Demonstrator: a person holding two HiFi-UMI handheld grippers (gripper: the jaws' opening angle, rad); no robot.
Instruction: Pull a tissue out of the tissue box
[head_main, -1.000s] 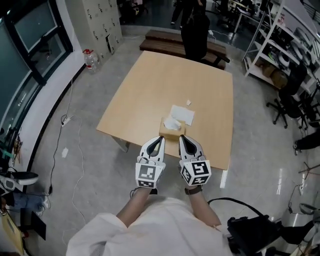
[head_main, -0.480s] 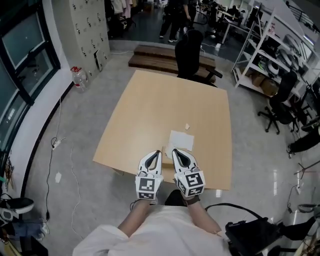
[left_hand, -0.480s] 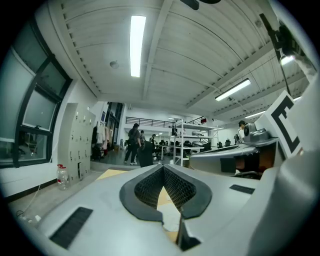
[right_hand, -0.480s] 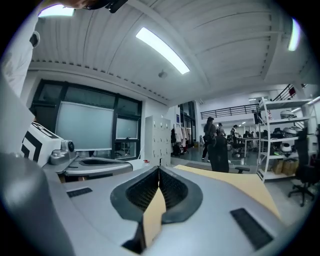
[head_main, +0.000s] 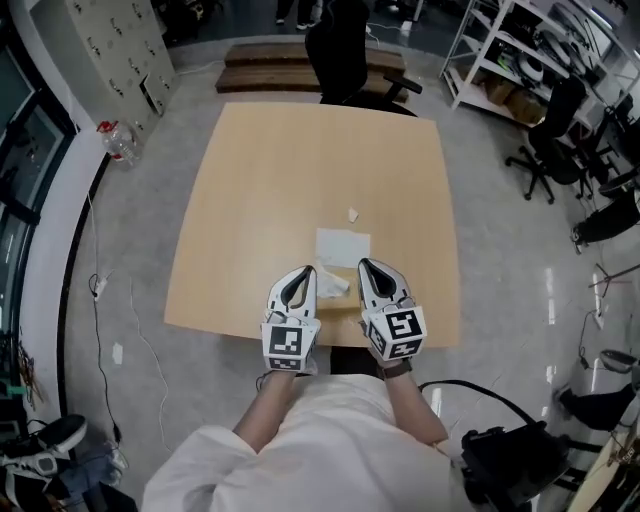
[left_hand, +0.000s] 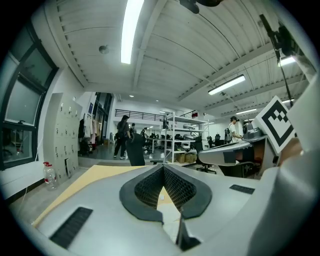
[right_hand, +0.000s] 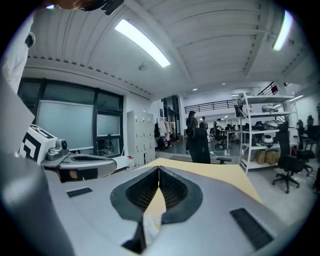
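One left gripper (head_main: 304, 274), jaws closed tip to tip, empty. Just right, at the table's (head_main: 250, 190) near edge, one tissue box (head_main: 339, 301), crumpled tissue (head_main: 333, 283) poking upward; the box's long axis is hidden. One right gripper (head_main: 367, 267), likewise closed. Beyond: one flat sheet (head_main: 343, 247), one scrap (head_main: 352, 214).
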